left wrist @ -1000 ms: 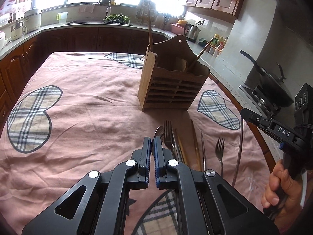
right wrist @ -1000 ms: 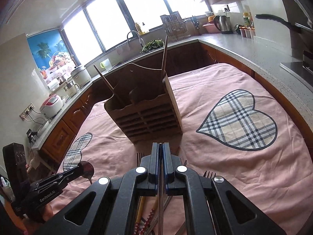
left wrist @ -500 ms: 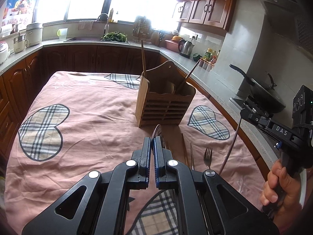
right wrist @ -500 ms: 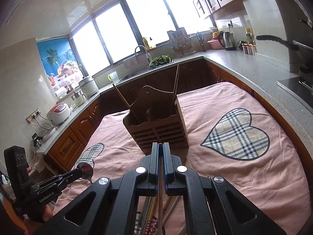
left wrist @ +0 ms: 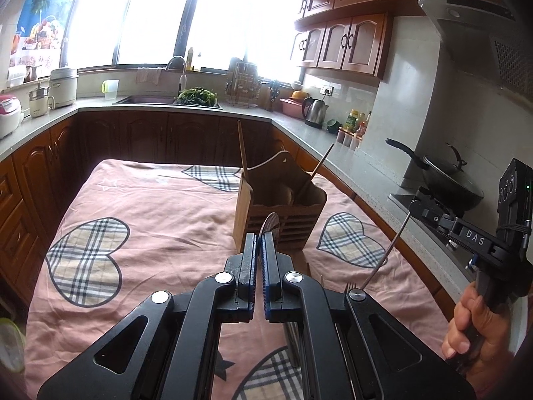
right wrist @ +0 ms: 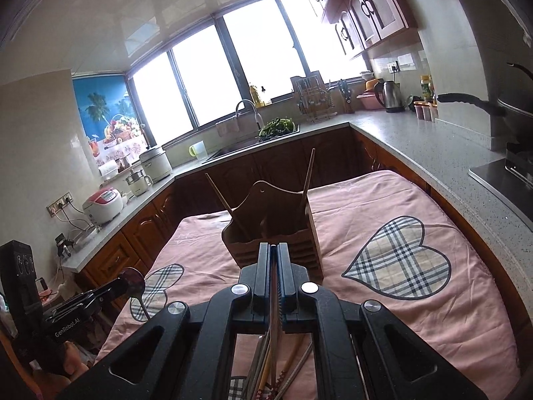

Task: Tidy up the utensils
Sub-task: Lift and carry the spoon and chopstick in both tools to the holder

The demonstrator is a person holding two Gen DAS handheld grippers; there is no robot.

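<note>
Pink cloth [left wrist: 160, 206] with plaid hearts is being spread over the table. Grey counter [left wrist: 299, 123] is being run round it. At twelve o'clock, greens [left wrist: 196, 95] are being kept beside the sink faucet [left wrist: 180, 66]. At two o'clock, kettle [left wrist: 314, 111] is being stood; at three, black wok [left wrist: 449, 183]. At ten o'clock, rice cooker [left wrist: 63, 86] is being parked.

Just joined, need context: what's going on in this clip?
A person with a handheld gripper in each hand is sorting cutlery into a wooden utensil holder on a pink tablecloth. The left gripper is shut on a metal spoon; the right gripper is shut on a thin metal rod-like utensil. Both are held above the table, short of the holder. More utensils lie on the cloth below.
</note>
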